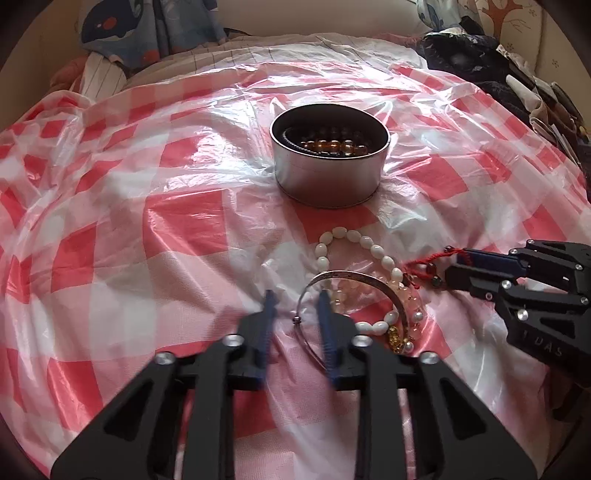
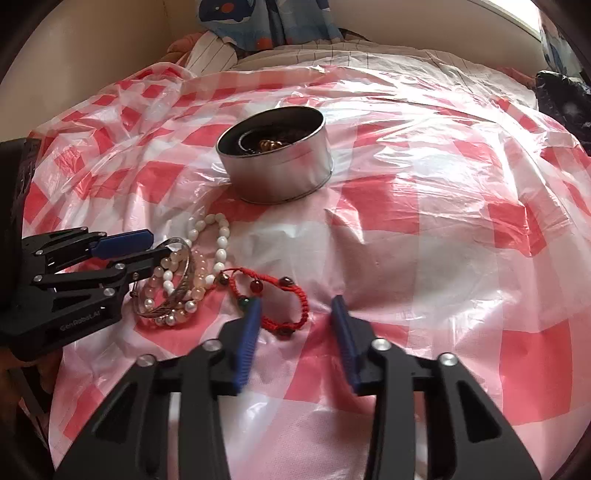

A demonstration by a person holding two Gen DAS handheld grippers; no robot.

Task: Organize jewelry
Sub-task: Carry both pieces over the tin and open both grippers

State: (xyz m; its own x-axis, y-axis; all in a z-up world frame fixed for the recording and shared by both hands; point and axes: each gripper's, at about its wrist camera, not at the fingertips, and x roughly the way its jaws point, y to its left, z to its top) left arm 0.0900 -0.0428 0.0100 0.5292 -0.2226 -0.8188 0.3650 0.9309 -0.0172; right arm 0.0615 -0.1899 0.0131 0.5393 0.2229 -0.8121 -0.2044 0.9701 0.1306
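A round metal tin (image 1: 330, 164) (image 2: 275, 158) stands on the red-and-white checked plastic sheet and holds amber beads (image 1: 334, 144). In front of it lies a pile: a white bead bracelet (image 1: 360, 242) (image 2: 221, 236), a silver bangle (image 1: 364, 277) (image 2: 183, 273) and pale pink beads (image 2: 199, 284). A red cord bracelet (image 2: 295, 291) (image 1: 424, 260) lies beside them. My left gripper (image 1: 295, 299) (image 2: 147, 245) is open, its jaws either side of the bangle's near rim. My right gripper (image 2: 295, 306) (image 1: 448, 264) is open, its jaws either side of the red bracelet's near part.
The plastic sheet (image 1: 147, 184) covers a bed. Patterned bedding (image 1: 147, 29) lies at the back. Dark clothes (image 1: 498, 70) are heaped at the back right.
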